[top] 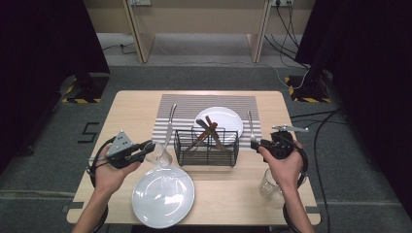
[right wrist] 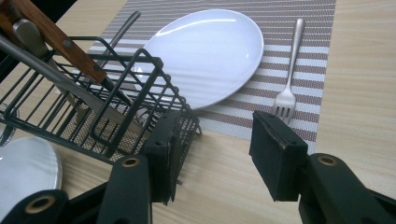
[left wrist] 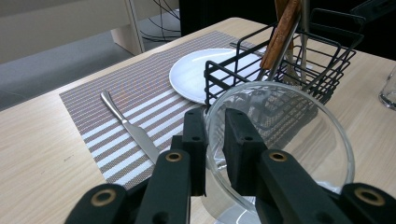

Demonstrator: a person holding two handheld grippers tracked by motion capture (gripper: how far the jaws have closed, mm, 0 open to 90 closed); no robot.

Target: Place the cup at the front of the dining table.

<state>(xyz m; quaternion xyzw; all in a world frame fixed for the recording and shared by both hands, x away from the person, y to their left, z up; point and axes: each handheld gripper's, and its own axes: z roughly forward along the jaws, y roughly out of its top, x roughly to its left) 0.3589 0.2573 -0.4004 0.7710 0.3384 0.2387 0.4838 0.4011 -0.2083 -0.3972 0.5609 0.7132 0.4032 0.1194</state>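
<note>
Left gripper (left wrist: pixel 215 140) pinches a glass's (left wrist: pixel 280 144) rim, right gripper (right wrist: pixel 219 154) agape; keep it upright, lower gently beside the placemat (left wrist: pixel 116 100).

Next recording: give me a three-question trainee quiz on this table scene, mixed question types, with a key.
1. True or false: the left tool is clamped on the rim of a clear glass.
2. Which utensil lies on the striped placemat just ahead of the right tool? A spoon, B fork, C ladle.
3. Fill in: the wooden-handled utensils stand in a black wire ____.

Key: 1 true; 2 B, the fork; 3 basket.
</note>
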